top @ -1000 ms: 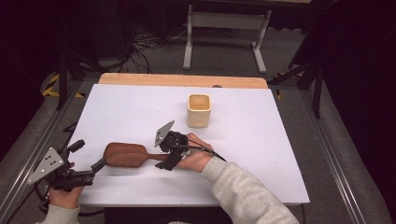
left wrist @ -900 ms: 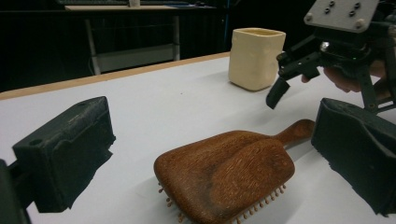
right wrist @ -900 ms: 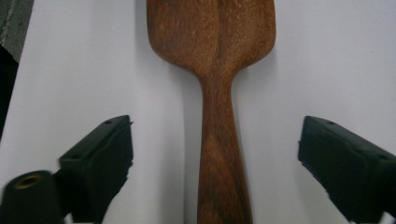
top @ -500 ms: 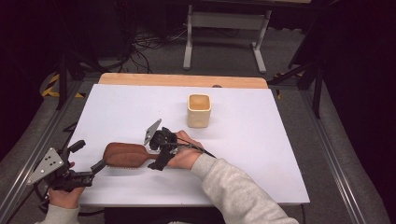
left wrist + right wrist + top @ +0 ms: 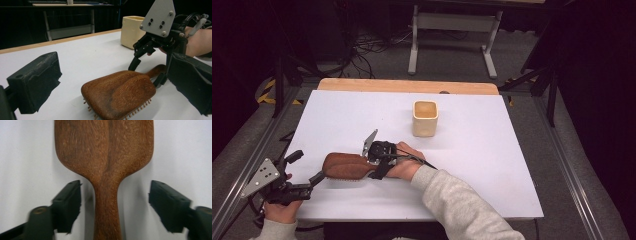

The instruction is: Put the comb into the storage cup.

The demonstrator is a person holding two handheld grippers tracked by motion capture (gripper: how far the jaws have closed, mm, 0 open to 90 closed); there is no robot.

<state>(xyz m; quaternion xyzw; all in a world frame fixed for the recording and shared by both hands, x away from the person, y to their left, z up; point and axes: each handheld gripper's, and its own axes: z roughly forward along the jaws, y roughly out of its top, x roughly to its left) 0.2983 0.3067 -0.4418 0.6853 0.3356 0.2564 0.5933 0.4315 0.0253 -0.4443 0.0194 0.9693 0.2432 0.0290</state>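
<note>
One wooden hairbrush [image 5: 346,166] lies bristles-down near the front left of the white table [image 5: 492,165], its handle running between the spread jaws of my right claw [image 5: 115,206], which flank it on both sides without gripping. My left claw [image 5: 110,82] sits wide open and empty just off the brush's head, near the table's front-left corner. Beyond them I count one cream cup [image 5: 425,118], well apart toward the far edge, with bare table across the whole right half.
</note>
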